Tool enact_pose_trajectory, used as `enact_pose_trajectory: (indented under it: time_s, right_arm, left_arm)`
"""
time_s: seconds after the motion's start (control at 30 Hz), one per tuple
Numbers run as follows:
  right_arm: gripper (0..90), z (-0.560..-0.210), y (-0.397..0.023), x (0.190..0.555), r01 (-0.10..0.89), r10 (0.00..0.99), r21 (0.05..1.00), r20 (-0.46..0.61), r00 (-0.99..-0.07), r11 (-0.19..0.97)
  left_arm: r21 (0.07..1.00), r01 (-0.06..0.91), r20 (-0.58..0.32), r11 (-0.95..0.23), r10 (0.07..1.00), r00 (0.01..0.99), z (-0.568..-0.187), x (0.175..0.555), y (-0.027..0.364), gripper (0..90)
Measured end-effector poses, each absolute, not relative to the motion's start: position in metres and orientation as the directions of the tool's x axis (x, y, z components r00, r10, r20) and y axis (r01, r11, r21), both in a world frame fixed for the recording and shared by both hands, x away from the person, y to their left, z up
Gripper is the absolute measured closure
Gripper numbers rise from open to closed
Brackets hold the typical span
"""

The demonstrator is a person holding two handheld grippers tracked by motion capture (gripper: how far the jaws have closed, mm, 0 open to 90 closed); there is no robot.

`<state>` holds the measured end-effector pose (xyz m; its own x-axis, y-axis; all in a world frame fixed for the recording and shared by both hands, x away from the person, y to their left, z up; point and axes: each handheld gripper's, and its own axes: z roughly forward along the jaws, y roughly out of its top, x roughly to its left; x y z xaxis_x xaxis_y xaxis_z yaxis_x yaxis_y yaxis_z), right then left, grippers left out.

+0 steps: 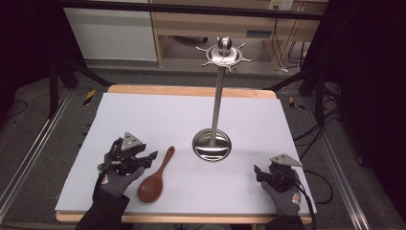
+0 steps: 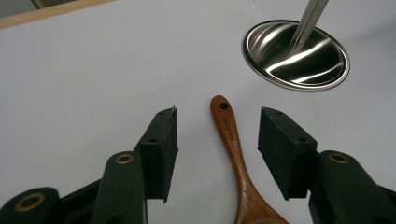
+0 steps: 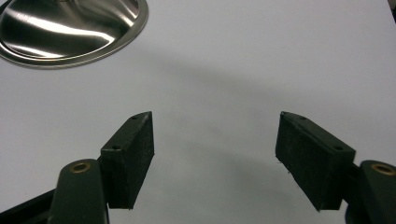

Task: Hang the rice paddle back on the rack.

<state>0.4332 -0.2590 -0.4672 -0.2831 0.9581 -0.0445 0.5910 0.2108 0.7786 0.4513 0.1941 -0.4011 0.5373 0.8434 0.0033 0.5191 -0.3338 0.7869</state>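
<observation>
So the left gripper [image 2: 217, 149] has its two black pads [image 2: 161, 149] sitting partway apart, one on each side of the wooden spoon [image 2: 233, 154] handle. There's a clear gap on both sides, so neither pad is touching the wood. The handle runs up the middle of the left gripper view, and its tip with the little hole sits just past the pad tips. The bowl end drops out of the bottom edge of that frame.

In the high view the same gripper [image 1: 152, 155] is at lower left, with a gloved hand [image 1: 117, 179] behind it. The spoon [image 1: 154, 179] lies on a slant just to the right of it: bowl toward the bottom edge, handle pointing up and to the right.

The right gripper [image 3: 215, 154] has its pads [image 3: 130, 158] spread wide with nothing between them, just bare white table cover [image 3: 261, 56]. In the high view it's [image 1: 258, 172] at lower right, held in the other gloved hand [image 1: 285, 191], well apart from the spoon.

Further out, there's a shiny steel stand [image 1: 212, 144] around the middle of the high view, with a round dished base, a tall thin pole and a crown of hooks on top. The base shows in the upper right of the left gripper view [image 2: 295, 53] and the upper left of the right gripper view [image 3: 70, 28]. The spoon's handle tip is near the base but not touching it.
</observation>
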Motion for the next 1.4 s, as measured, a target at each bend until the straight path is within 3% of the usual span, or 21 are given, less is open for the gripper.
enact_pose_trajectory:
  time_s: [0.93, 1.4]
  right_arm:
    - [31.8, -0.466, -0.257, 0.432, 0.603, 0.956, 0.775, -0.009, -0.294, 0.192]
    - [36.2, -0.467, -0.256, 0.433, 0.610, 0.953, 0.765, -0.012, -0.304, 0.205]
  left_arm:
    - [0.639, 0.619, 0.002, -0.456, 0.806, 0.591, -0.436, 0.465, 0.167, 47.0]
    - [0.562, 0.682, -0.019, -0.468, 0.817, 0.577, -0.453, 0.471, 0.161, 58.9]
